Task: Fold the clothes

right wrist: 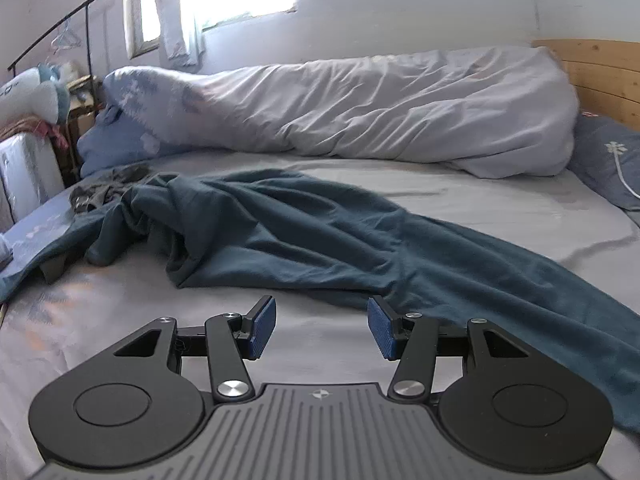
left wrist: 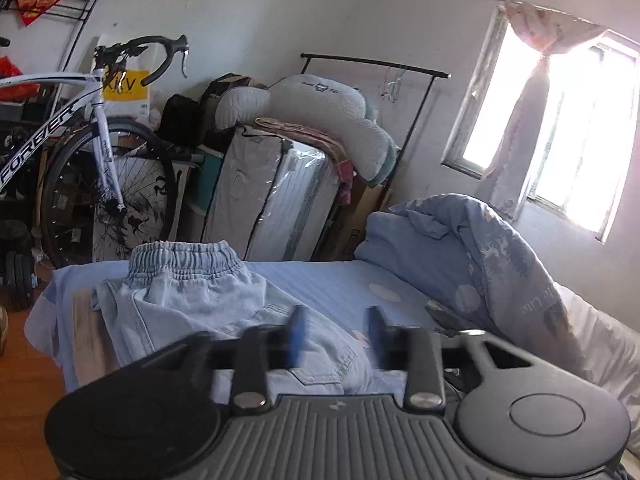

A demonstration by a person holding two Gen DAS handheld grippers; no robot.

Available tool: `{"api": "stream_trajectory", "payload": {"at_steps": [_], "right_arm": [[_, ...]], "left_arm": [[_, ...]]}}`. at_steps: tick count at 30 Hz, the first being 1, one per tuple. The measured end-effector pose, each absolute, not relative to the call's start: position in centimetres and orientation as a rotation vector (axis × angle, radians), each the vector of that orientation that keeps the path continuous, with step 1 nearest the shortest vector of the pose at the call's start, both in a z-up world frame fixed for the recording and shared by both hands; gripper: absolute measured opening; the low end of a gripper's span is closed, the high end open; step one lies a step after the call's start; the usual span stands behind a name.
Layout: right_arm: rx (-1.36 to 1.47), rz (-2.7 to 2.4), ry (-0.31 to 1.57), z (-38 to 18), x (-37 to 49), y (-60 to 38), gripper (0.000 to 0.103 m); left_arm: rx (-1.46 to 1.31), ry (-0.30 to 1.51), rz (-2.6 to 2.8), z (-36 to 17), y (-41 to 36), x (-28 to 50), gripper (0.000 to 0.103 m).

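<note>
Left wrist view: the left gripper has its blue pads parted about halfway, a bit blurred, with nothing pinched between them. It hangs just over a pair of light denim shorts lying on the near-left part of the bed, elastic waistband at the far end by the bed's edge. A bunched blue duvet is piled on the right under the window. Past the bed on the left there's a white bicycle, and in the middle a plastic-wrapped suitcase with a big plush pillow on top.

Right wrist view: the right gripper is also roughly half open and empty, hovering over bare sheet. Just beyond it a dark teal garment sprawls crumpled across the bed, running from far left to near right, with its near edge close to the right pad. The duvet lies rolled along the far wall, with a wooden headboard on the far right.
</note>
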State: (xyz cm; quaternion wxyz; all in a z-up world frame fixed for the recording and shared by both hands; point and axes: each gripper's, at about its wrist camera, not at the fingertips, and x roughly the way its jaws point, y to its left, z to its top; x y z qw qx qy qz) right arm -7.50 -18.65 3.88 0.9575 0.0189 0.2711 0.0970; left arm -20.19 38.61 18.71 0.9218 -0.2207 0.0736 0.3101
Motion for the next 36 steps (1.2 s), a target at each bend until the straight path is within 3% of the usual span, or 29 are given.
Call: {"api": "stream_trajectory", "payload": {"at_steps": [6,19,26,36], "right_arm": [[0.023,0.246,0.547,3.5,-6.8,-17.0,0.053],[0.063,0.299,0.54,3.1,-6.2,-14.6,0.053],[0.071,0.34,0.56,2.6,-5.4,-13.4,0.053],[0.068,0.375,0.598,1.9,-5.0,-13.2,0.053]], "left_arm": [[-0.482,0.186,0.391,18.4,34.1,-18.9,0.062],[-0.42,0.453,-0.101,12.3,18.6,-7.5,0.07],[-0.5,0.569,-0.069,6.4,18.6,-1.9,0.069],[-0.663,0.592,-0.064,2.8,21.0,2.4,0.069]]}}
